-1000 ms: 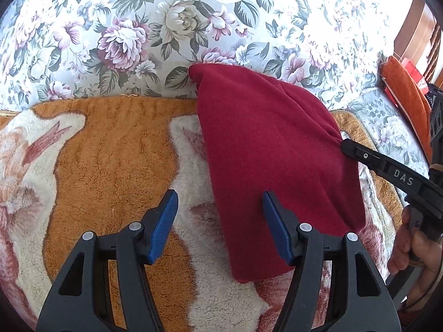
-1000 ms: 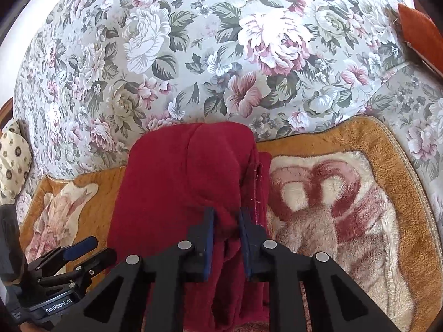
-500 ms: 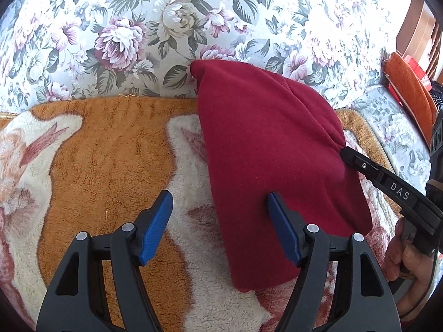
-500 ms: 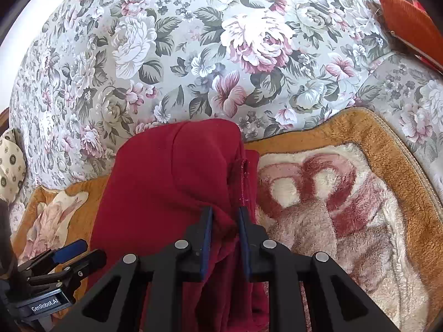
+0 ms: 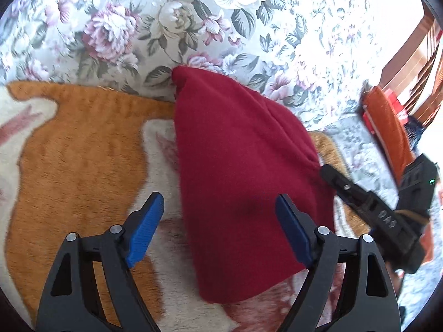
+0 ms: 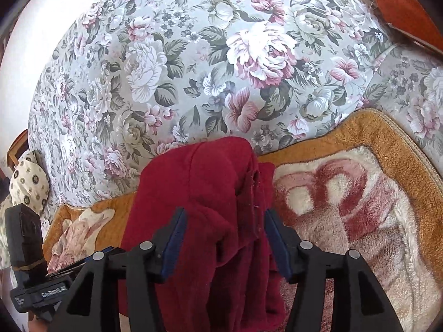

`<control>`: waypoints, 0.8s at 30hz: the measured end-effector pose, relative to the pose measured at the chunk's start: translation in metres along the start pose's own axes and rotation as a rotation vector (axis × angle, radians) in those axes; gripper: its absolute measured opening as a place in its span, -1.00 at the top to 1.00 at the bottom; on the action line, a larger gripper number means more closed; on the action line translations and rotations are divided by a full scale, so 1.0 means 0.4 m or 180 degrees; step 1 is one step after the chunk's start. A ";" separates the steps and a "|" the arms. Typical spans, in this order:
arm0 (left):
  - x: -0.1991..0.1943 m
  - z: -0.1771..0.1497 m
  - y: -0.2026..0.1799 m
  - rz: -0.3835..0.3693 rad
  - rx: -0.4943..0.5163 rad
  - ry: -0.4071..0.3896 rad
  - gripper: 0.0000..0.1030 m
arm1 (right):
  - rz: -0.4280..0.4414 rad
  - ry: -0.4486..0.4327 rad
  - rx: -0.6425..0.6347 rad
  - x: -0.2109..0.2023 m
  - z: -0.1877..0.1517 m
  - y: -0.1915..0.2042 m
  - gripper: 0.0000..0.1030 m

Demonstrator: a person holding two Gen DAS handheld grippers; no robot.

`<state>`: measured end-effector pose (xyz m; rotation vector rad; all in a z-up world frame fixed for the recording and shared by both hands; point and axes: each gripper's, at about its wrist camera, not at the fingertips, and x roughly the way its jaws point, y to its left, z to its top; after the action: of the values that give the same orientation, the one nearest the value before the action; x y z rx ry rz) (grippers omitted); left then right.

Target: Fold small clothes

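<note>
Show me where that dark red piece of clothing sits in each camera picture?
Left wrist view: the red garment fills the centre, reaching right of middle, on the orange blanket.
Right wrist view: it lies at bottom centre, between the open fingers.
Shared landmark: the floral cushion behind it.

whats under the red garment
The red garment lies on a plush orange and cream blanket, with its far tip against the floral cushion. The blanket's pattern directly beneath the garment is covered, so anything else there cannot be seen.
</note>
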<state>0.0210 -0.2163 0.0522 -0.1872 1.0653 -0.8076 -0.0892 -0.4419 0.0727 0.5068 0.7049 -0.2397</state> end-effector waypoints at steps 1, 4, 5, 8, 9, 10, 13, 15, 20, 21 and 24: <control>0.009 0.003 -0.004 -0.0039 0.0019 0.0025 -0.61 | -0.0022 0.0060 0.0036 0.011 -0.001 -0.011 -0.21; 0.031 0.003 -0.017 -0.0005 0.0117 0.0064 -0.61 | 0.0104 0.0216 0.0210 0.046 -0.002 -0.042 -0.28; 0.047 0.002 -0.015 0.0002 0.0109 0.0127 -0.61 | 0.0204 0.0259 0.0306 0.059 -0.001 -0.053 -0.31; 0.086 0.003 0.011 -0.0155 -0.0110 0.0267 -0.69 | 0.0472 0.0416 0.0588 0.110 -0.001 -0.082 -0.39; 0.097 0.005 0.023 -0.0231 -0.0226 0.0286 -0.78 | 0.0500 0.0435 0.0618 0.122 -0.001 -0.087 -0.41; 0.102 0.006 0.030 -0.0282 -0.0299 0.0284 -0.79 | 0.0537 0.0453 0.0638 0.132 -0.001 -0.089 -0.43; 0.102 0.007 0.029 -0.0313 -0.0309 0.0255 -0.79 | 0.0607 0.0428 0.0629 0.138 -0.004 -0.088 -0.46; 0.099 0.000 0.023 -0.0324 -0.0259 0.0201 -0.68 | 0.0638 0.0406 0.0619 0.135 -0.007 -0.088 -0.44; 0.052 -0.008 -0.006 -0.0321 -0.0063 0.0067 -0.15 | 0.0632 0.0284 0.0552 0.093 -0.008 -0.062 0.03; 0.036 -0.009 -0.008 -0.0330 -0.0073 0.0046 -0.13 | 0.0708 0.0268 0.0604 0.074 -0.013 -0.058 0.05; -0.047 -0.035 -0.004 -0.0376 -0.0153 -0.0049 -0.12 | 0.0840 0.0329 0.0600 0.016 -0.034 -0.029 0.08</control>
<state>0.0039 -0.2014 0.0594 -0.2988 1.0673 -0.8855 -0.0965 -0.4448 0.0554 0.7897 0.7110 -0.0320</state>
